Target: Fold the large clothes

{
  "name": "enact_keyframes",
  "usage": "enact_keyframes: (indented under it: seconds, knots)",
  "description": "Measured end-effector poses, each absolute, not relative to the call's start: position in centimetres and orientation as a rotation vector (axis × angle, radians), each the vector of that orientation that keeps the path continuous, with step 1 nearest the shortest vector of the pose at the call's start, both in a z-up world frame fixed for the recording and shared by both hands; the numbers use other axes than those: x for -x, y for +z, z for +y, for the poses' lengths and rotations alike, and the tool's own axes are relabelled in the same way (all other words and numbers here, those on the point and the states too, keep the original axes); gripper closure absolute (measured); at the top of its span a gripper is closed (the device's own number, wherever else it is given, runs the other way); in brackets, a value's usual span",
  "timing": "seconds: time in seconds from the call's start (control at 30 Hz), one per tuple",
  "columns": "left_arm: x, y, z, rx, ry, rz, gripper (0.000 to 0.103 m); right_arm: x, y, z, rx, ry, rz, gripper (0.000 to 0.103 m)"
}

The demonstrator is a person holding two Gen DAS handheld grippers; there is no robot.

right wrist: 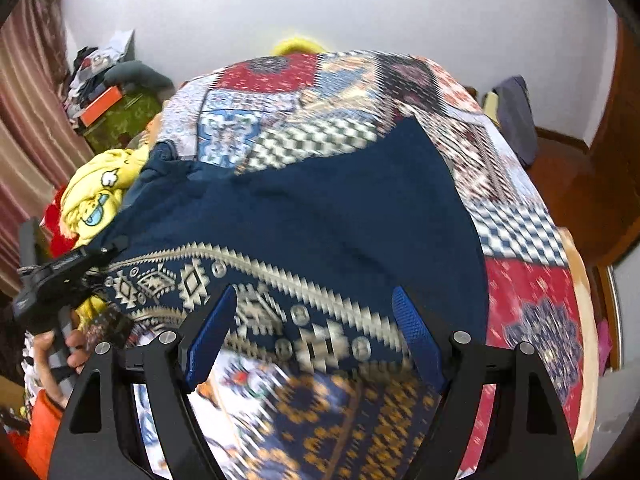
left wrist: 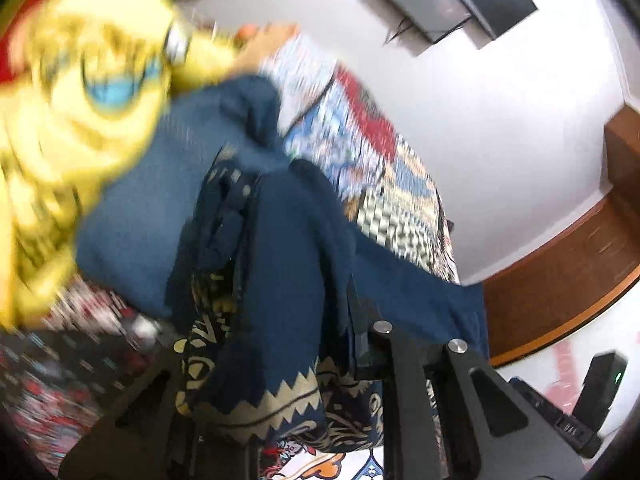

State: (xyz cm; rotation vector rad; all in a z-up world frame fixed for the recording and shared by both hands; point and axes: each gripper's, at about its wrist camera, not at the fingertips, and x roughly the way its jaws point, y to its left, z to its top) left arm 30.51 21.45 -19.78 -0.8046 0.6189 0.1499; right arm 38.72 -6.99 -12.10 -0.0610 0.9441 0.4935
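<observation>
A large navy garment (right wrist: 320, 216) with a cream zigzag and diamond border lies spread across a patchwork bedspread (right wrist: 528, 288). My right gripper (right wrist: 316, 324) is open above the patterned hem, blue pads (right wrist: 208, 340) apart and empty. My left gripper (left wrist: 296, 280) is shut on a bunched fold of the navy garment (left wrist: 280, 248), which drapes over its fingers and hides the tips. The left gripper also shows at the left of the right wrist view (right wrist: 60, 276), at the garment's left edge.
A heap of yellow printed clothes (right wrist: 100, 196) and red cloth lies at the bed's left side. A cluttered green-topped table (right wrist: 120, 120) stands by the curtain. A wooden wardrobe (right wrist: 612, 168) is on the right, and a wall screen (left wrist: 452, 0) hangs above.
</observation>
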Motion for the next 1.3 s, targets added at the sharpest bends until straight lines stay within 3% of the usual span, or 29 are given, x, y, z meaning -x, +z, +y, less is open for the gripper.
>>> enact_keyframes:
  seconds: [0.2,0.37,0.63,0.83,1.1,1.17,1.27,1.3]
  knots:
    - [-29.4,-13.4,20.6,0.574,0.174,0.540,0.085,-39.5,-13.9,-0.7,0.077,0.586,0.990,0.026]
    - [-32.1,-11.2,18.5,0.464,0.138,0.536,0.085,-39.1,-18.5,3.3,0.089,0.636,1.087,0.026]
    - [-35.3,-9.8,11.3,0.397,0.015,0.564,0.085,-39.2,-17.1,-1.8,-0.053,0.651,1.119,0.025]
    - [-38.4,-11.4,2.4,0.275,-0.196,0.662,0.085,-36.8,-15.6,-11.5,-0.108,0.456,1.050,0.025]
    - [-38.0,-18.8,-4.3,0.093,-0.337,0.925,0.084,-35.2,-15.1,-21.1,-0.229,0.288,1.045,0.025]
    - [-37.1,-18.4,-4.6,0.083,-0.370,0.934,0.075,-34.8,-14.8,-22.0,-0.237,0.278,1.035,0.025]
    - [-35.8,-17.4,-5.2,0.091,-0.462,0.957,0.046,-34.6,-14.3,-22.3,-0.247,0.270,1.023,0.025]
    - [-35.1,-17.1,-5.3,0.084,-0.480,0.960,0.045,-34.5,-14.1,-22.6,-0.250,0.271,1.020,0.025]
